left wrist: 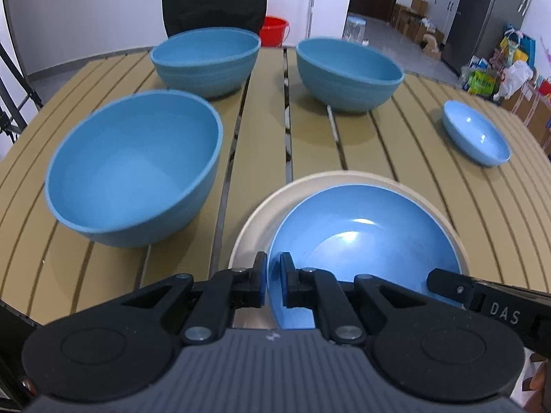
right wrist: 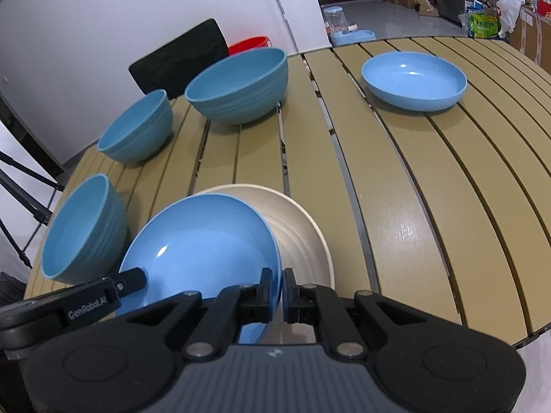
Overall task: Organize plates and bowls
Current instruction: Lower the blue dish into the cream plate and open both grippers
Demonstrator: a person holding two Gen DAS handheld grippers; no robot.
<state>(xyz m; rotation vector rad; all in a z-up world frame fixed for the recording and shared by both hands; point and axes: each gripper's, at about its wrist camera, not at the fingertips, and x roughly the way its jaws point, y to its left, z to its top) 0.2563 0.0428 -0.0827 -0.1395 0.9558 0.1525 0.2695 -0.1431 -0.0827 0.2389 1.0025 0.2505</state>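
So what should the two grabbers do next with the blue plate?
Probably ease it down and let go. Both the left gripper and the right gripper pinch the blue plate by its rim, and it sits tilted over the cream plate.

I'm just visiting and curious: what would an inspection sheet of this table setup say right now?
Surface: slatted tan table.
Job's things: blue plate over cream plate; three deep blue bowls; one shallow blue dish.
Clutter: nothing seen.
Grippers: left gripper and right gripper each shut on the blue plate's rim.
Cables: nothing seen.
Surroundings: black chair, red bucket, boxes and bags on the floor.
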